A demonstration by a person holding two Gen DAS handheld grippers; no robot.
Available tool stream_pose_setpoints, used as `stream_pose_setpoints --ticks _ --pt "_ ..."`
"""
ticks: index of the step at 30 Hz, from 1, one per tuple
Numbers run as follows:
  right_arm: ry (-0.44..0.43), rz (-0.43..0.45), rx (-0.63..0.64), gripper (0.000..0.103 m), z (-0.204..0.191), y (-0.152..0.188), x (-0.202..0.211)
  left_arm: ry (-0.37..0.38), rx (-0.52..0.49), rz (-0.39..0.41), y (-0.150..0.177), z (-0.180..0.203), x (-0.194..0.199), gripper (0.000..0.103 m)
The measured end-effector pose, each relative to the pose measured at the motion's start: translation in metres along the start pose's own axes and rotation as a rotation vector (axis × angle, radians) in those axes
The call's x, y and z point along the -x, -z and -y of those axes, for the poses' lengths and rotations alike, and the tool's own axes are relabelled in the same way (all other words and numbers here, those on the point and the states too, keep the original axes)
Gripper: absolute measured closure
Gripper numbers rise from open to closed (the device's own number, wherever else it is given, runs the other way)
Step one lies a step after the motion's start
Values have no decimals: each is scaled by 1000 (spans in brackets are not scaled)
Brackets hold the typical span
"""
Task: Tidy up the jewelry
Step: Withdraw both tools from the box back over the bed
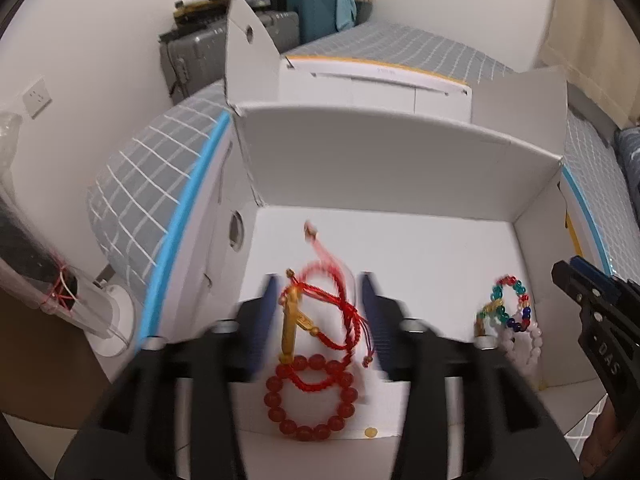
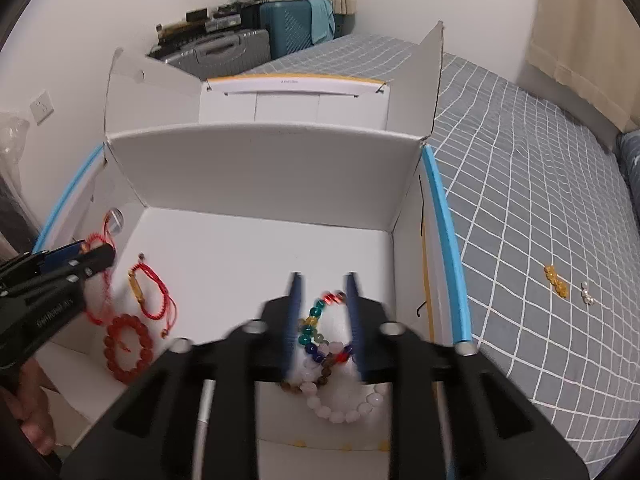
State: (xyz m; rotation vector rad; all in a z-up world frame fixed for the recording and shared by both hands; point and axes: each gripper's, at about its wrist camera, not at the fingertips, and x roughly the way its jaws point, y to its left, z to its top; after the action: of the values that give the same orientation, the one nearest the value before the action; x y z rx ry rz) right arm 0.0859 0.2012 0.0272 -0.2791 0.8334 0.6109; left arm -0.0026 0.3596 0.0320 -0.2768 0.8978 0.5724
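Both tongs are hanging released inside the white box (image 2: 256, 168): left tongs (image 1: 318, 316) straddling red cords (image 1: 340, 312), right tongs (image 2: 322, 312) straddling multicoloured beads (image 2: 316, 336). Tangled strands risk lifting together.

Motion blur softens the red cord bracelet (image 1: 332, 304) between the left gripper (image 1: 325, 300) fingers; any contact is unclear. The right gripper (image 2: 323, 300) fingers cover part of the multicolour bead bracelet (image 2: 320, 336). Orange beads (image 2: 557, 280) on the bedspread (image 2: 520, 200) are too small to identify.
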Motion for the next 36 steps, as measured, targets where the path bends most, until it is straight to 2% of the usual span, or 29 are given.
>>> stream_pose_setpoints --ticks 1,3,6,9,12,14,20,26,32,36 --pt "-2 11 -1 67 1 0 4 -7 2 12 -1 0 2 39" --pt "4 31 0 53 3 -1 11 -16 1 30 -1 0 7 31" --pt "10 64 -21 42 12 -2 25 -12 4 59 -2 3 17 20" --pt "49 119 -29 24 26 1 43 -4 4 96 -3 10 28 11" --pt "76 144 -52 14 49 2 56 23 -1 126 -4 21 39 6" --pt "104 160 -66 9 65 4 66 39 -14 141 -5 32 45 6" --pt "178 188 -120 8 122 14 96 136 -50 167 -8 87 59 6" --pt "254 191 -176 8 190 26 112 216 -157 174 -9 176 65 6" --pt "315 153 -250 8 267 45 104 291 -252 160 -7 271 57 6" --pt "326 122 -285 8 312 52 85 301 -300 134 -6 321 36 6"
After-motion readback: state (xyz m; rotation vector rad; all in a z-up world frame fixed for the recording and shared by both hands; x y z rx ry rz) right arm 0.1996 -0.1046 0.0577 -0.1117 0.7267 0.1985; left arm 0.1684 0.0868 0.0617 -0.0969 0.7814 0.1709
